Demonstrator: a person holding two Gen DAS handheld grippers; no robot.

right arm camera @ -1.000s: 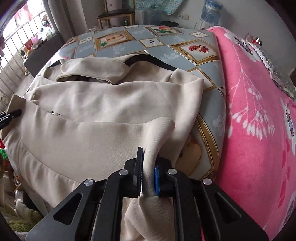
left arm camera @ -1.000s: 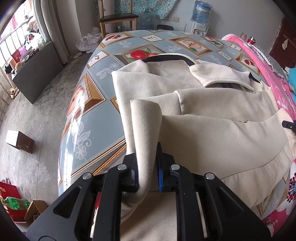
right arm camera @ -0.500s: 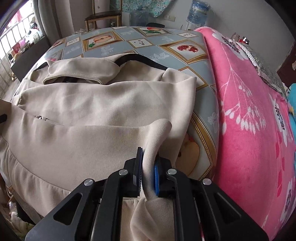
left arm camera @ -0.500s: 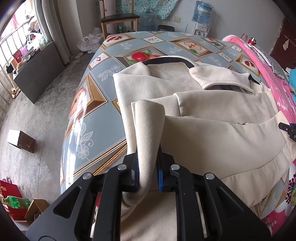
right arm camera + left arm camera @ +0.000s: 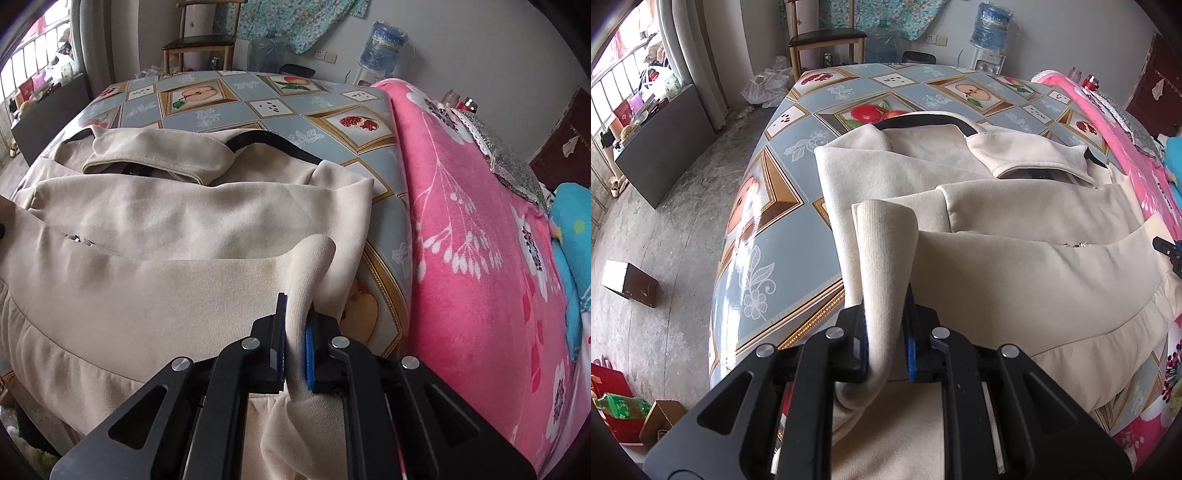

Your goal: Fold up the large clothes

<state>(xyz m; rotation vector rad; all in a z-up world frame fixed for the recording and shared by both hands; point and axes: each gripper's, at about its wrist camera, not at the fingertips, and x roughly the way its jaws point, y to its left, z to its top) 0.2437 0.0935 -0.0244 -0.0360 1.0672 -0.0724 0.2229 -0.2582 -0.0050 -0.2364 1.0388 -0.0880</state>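
The cream jacket (image 5: 1015, 266) lies spread on the worktop (image 5: 798, 192), sleeves already folded across its front. Each hand-held gripper, left (image 5: 884, 332) and right (image 5: 295, 332), is clamped on a bottom corner of its ribbed hem. The bottom-up fold looks still undone.

The right gripper (image 5: 295, 332) has tilted up, seemingly drawing its pinched jacket (image 5: 147, 277) hem slightly forward

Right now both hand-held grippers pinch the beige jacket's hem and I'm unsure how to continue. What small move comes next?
Probably carry the hem forward toward the collar. The left hand-held gripper and right hand-held gripper each clamp a corner of the jacket, lying flat with sleeves folded in.
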